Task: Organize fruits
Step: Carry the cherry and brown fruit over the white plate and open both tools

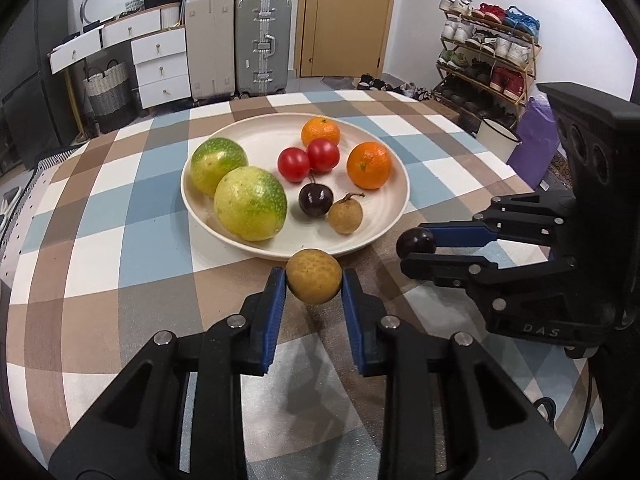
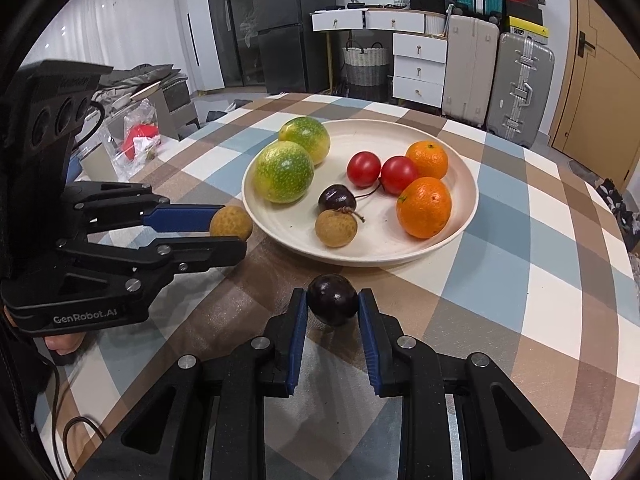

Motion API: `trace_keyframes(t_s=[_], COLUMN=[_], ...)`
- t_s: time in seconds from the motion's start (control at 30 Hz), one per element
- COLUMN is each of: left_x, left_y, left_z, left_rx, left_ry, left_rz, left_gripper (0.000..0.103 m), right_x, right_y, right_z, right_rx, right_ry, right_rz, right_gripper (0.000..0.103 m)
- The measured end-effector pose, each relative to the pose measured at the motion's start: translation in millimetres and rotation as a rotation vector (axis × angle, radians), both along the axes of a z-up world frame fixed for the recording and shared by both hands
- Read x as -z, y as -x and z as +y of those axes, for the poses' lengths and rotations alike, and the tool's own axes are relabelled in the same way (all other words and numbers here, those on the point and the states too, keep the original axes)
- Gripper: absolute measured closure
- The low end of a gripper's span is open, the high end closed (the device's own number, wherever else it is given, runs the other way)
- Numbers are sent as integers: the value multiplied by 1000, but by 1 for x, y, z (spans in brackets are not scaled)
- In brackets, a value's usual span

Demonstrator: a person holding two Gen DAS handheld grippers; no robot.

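Note:
A cream plate (image 1: 392, 168) (image 2: 468, 200) on the checked tablecloth holds two green-yellow fruits (image 1: 250, 203) (image 2: 284, 172), two red tomatoes (image 1: 294, 164) (image 2: 363, 169), two oranges (image 1: 368, 165) (image 2: 424, 207), a dark cherry (image 1: 316, 199) (image 2: 337, 197) and a tan longan (image 1: 345, 214) (image 2: 336, 227). My left gripper (image 1: 314, 278) (image 2: 232, 232) is shut on another tan longan (image 1: 314, 276) (image 2: 231, 222), just short of the plate's near rim. My right gripper (image 2: 333, 304) (image 1: 412, 246) is shut on a dark cherry (image 2: 333, 299) (image 1: 416, 241), right of the left gripper and beside the plate.
The checked tablecloth (image 1: 120, 240) (image 2: 520, 300) covers a round table. Beyond it stand suitcases (image 1: 262, 46), a white drawer unit (image 1: 160, 66), a door (image 1: 346, 16) and a shoe rack (image 1: 492, 52). A clear bag with red contents (image 2: 138, 140) lies left of the table.

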State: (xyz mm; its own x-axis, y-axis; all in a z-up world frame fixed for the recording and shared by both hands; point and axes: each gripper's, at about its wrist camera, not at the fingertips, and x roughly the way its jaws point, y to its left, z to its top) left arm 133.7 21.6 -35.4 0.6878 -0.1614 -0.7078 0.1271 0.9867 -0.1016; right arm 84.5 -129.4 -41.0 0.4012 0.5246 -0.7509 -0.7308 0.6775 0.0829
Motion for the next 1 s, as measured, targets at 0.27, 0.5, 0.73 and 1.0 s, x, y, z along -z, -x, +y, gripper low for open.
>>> trace_keyframes(t_s=[0.27,0.5,0.73,1.0], left_x=[-13,-23,-32,-51], left_y=[8,9,7,-8], left_z=[4,6,7,14], left_rx=[-15,-49,-69,-104], left_ry=[20,7,-2,8], left_rz=[-68,-108,-132,-159], left_gripper=[77,77,77,77], right_x=[-12,-21,-30,-46], right_y=[-3,-3,-9,-21], right_z=[-8,-10,-13,-13], right_rx=[26,31,40,36], right_ry=[-47,-71,-97,-109], right_rz=[-36,-62,-59,-67], right_gripper=[77,77,77,77])
